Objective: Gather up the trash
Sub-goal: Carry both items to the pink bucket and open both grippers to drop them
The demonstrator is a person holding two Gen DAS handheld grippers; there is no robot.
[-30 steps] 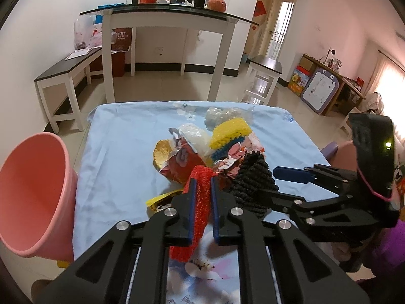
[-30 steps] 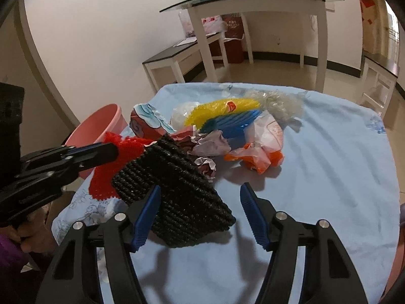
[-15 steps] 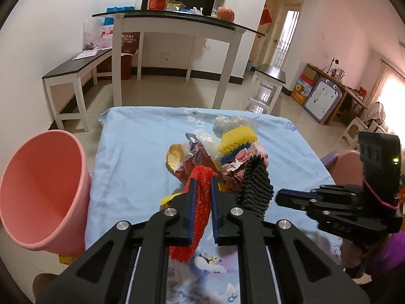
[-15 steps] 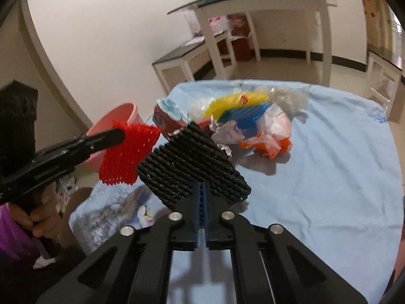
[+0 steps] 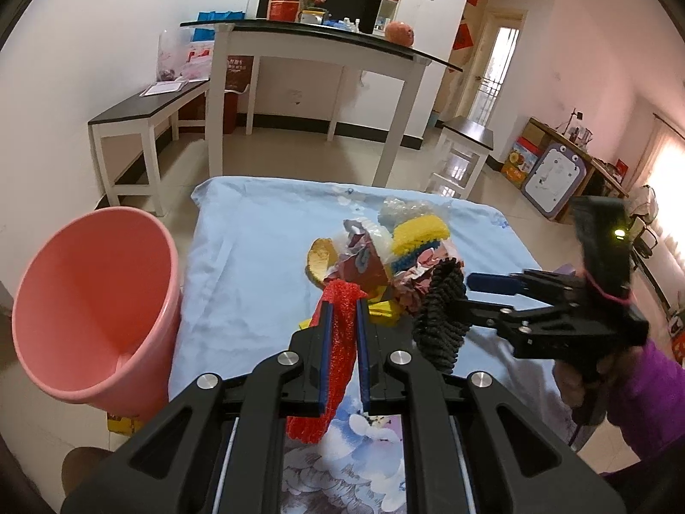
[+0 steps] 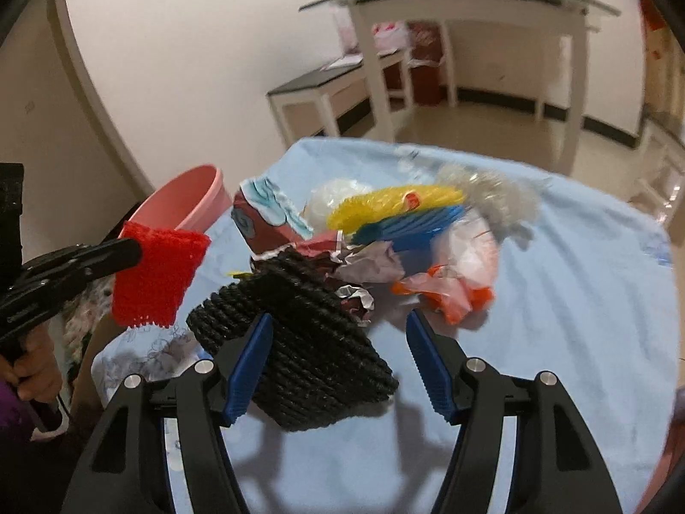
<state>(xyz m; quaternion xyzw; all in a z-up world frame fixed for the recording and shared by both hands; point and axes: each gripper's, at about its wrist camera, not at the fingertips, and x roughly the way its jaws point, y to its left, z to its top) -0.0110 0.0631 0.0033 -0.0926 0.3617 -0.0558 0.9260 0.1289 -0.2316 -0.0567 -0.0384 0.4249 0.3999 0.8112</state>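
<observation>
Left wrist view: a red mesh pad (image 5: 340,334), soft, light and floppy by the look of it, was pinched at its upper edge by the left gripper (image 5: 341,353) above the worktop (image 5: 257,265). A black woven pad (image 6: 299,347) lay between the opening jaws of the right gripper (image 6: 342,364). A pink bucket (image 5: 92,304) stood beside.

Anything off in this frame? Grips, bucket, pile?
Right gripper: jaws opening, and the black woven mat hangs off its left finger only, the other pad clear, so it looks snagged or slipping. Left gripper is clamped on the red mesh pad. Pink bucket leans tilted beside the table.
</observation>
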